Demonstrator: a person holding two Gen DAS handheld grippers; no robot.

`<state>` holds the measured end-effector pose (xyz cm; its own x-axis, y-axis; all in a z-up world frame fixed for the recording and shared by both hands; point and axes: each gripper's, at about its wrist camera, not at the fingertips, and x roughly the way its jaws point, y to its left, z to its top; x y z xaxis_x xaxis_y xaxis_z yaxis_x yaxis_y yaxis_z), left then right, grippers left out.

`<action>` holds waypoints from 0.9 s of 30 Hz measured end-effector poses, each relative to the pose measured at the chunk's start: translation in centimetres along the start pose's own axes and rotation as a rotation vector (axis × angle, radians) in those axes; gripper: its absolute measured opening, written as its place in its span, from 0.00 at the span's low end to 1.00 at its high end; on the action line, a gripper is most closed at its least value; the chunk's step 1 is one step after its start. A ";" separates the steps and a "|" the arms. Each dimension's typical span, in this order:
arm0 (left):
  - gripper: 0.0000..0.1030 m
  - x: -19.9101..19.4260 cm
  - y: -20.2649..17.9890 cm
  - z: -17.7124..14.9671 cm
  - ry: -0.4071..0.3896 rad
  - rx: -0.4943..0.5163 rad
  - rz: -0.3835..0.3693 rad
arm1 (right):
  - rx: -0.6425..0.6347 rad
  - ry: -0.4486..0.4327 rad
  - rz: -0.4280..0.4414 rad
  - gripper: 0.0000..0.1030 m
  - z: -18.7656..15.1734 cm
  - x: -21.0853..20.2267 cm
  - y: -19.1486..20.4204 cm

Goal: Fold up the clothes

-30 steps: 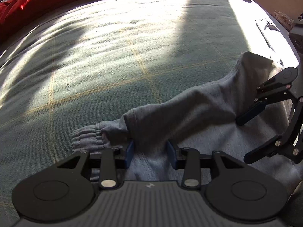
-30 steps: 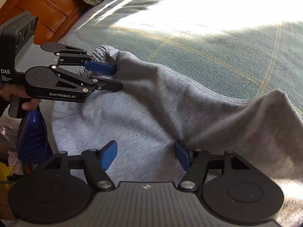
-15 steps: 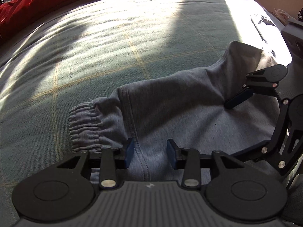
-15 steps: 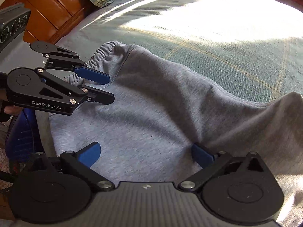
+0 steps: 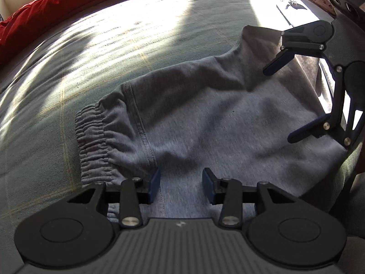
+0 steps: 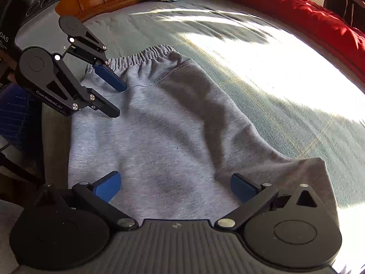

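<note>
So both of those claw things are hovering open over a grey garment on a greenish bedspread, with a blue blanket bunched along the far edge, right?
Nearly. The bunched blanket along the far edge is red, not blue, as the right wrist view shows plainly. The rest holds: the left gripper and right gripper both hover open over the grey garment on the greenish bedspread.

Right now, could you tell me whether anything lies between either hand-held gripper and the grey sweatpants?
Nothing visible does. Both the left hand-held gripper and the right hand-held gripper hang open directly over the grey sweatpants.
</note>
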<state>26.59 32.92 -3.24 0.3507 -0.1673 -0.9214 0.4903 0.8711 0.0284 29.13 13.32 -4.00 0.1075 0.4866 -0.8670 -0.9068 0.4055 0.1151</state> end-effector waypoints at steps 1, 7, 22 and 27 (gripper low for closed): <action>0.42 0.2 0.2 -0.5 -0.009 -0.009 -0.005 | -0.005 0.033 0.006 1.00 -0.5 0.3 0.0; 0.42 -0.8 0.1 0.7 -0.031 -0.011 -0.011 | -0.058 0.050 -0.014 1.00 -1.9 -0.2 1.6; 0.42 -2.2 -6.6 0.9 -0.034 0.065 0.039 | -0.151 -0.109 -0.030 1.00 -3.9 -2.5 2.9; 0.44 -1.3 -11.1 1.2 0.011 0.079 0.041 | -0.161 -0.127 -0.062 1.00 -5.9 -5.3 1.2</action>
<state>21.69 22.95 -1.89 0.3637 -0.1267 -0.9229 0.5372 0.8379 0.0967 25.08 6.65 -2.11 0.2059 0.5624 -0.8009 -0.9494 0.3133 -0.0241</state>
